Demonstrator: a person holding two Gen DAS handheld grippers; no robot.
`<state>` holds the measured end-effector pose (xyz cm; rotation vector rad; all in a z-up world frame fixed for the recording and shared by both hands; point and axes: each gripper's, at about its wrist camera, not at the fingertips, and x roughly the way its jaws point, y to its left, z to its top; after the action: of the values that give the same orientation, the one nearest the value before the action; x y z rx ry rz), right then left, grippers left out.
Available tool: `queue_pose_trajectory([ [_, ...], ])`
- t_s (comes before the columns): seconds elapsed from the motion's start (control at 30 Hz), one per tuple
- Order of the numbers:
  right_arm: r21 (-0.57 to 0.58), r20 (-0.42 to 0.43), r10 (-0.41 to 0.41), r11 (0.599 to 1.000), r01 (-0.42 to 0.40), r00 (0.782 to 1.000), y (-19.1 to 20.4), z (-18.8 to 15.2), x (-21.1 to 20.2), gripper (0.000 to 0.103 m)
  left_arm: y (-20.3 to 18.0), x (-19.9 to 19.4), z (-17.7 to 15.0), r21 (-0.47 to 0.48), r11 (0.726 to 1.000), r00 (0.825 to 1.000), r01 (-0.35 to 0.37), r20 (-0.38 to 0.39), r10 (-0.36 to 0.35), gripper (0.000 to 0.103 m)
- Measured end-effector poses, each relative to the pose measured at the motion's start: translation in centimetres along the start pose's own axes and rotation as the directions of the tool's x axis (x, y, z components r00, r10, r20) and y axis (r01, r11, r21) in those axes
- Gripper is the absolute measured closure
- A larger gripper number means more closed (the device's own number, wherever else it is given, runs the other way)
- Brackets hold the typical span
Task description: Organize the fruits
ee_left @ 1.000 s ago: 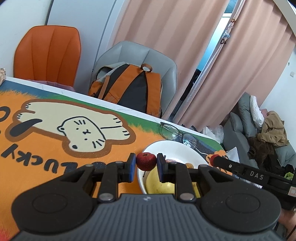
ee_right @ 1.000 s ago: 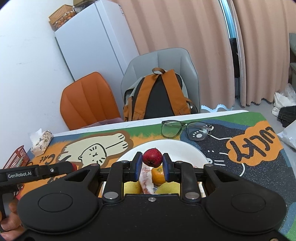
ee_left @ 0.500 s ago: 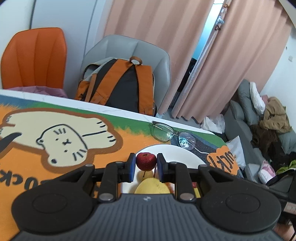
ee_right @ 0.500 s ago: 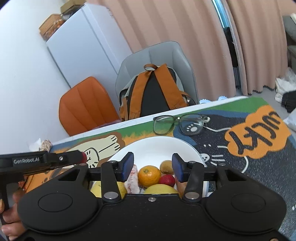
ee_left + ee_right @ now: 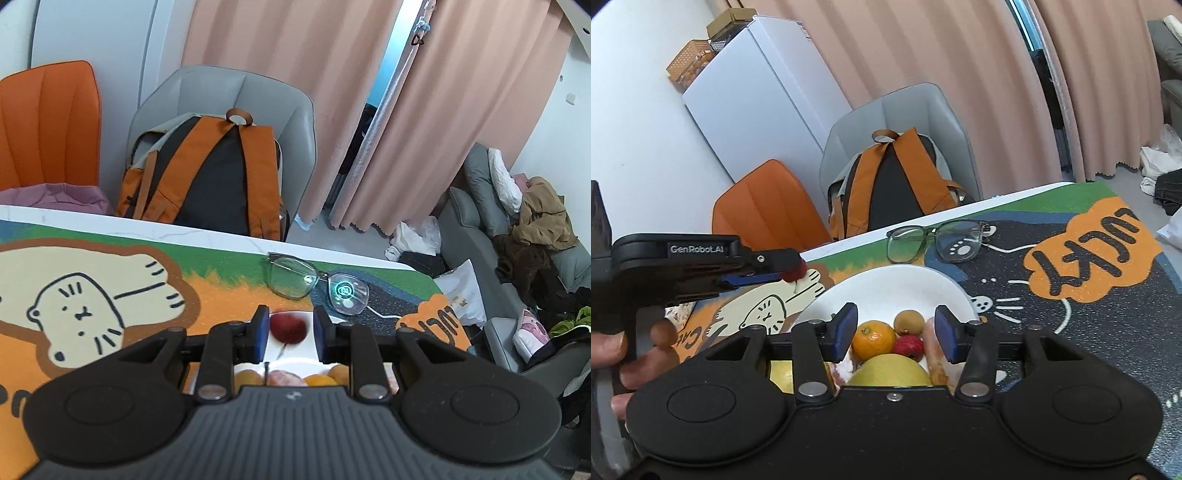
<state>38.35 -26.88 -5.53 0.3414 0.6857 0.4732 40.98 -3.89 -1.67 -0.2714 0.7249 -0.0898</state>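
1. Red fruit, blurred, is over the far rim of the white plate, roundish, stem axis upright with the stem pointing down.
2. Left gripper: jaws just cracked apart, with the fruit between them and a slim gap on each side.
3. Right gripper: jaws just opened partway, empty, above the orange on the plate.

The near half of the round white ceramic plate is crowded with mixed fruit; its far half is left bare. Passage beyond is blocked by green-framed folded spectacles, seemingly just beside the rim.
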Motion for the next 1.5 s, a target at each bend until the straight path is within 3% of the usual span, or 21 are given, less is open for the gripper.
queue_pose_trajectory([
  [0.13, 0.004, 0.004, 0.0, 1.0, 0.0, 1.0, -0.3, 0.0, -0.3, 0.051, -0.7, 0.1, -0.1, 0.011, 1.0, 1.0, 0.008, -0.017, -0.008, 0.069],
  [0.37, 0.006, 0.007, -0.002, 1.0, 0.002, 1.0, -0.2, 0.1, -0.5, 0.051, 0.0, -1.9, -1.2, -0.004, 1.0, 0.999, -0.025, -0.025, 0.025, 0.068],
  [0.6, -0.009, 0.0, 0.002, 1.0, -0.002, 1.0, 1.1, -0.1, -1.3, 0.049, 2.0, -4.8, -2.1, -0.054, 0.996, 0.997, -0.073, -0.014, 0.073, 0.056],
  [0.87, -0.04, 0.007, -0.009, 0.999, 0.009, 1.0, 3.1, -0.7, -3.3, 0.04, 3.3, -8.0, -3.3, -0.08, 0.992, 0.996, -0.094, -0.003, 0.094, 0.042],
  [1.07, -0.068, 0.02, -0.011, 0.998, 0.012, 1.0, 4.6, -1.3, -5.4, 0.023, 3.5, -10.4, -4.4, -0.093, 0.991, 0.995, -0.097, 0.016, 0.099, 0.027],
  [1.2, -0.075, 0.03, -0.013, 0.997, 0.015, 0.999, 5.1, -1.7, -6.8, 0.017, 3.6, -12.0, -5.2, -0.109, 0.988, 0.994, -0.108, 0.022, 0.111, 0.018],
  [1.5, -0.106, 0.044, -0.02, 0.994, 0.025, 0.999, 6.5, -3.0, -9.6, 0.001, 3.9, -14.7, -7.2, -0.129, 0.984, 0.992, -0.12, 0.028, 0.125, 0.013],
])
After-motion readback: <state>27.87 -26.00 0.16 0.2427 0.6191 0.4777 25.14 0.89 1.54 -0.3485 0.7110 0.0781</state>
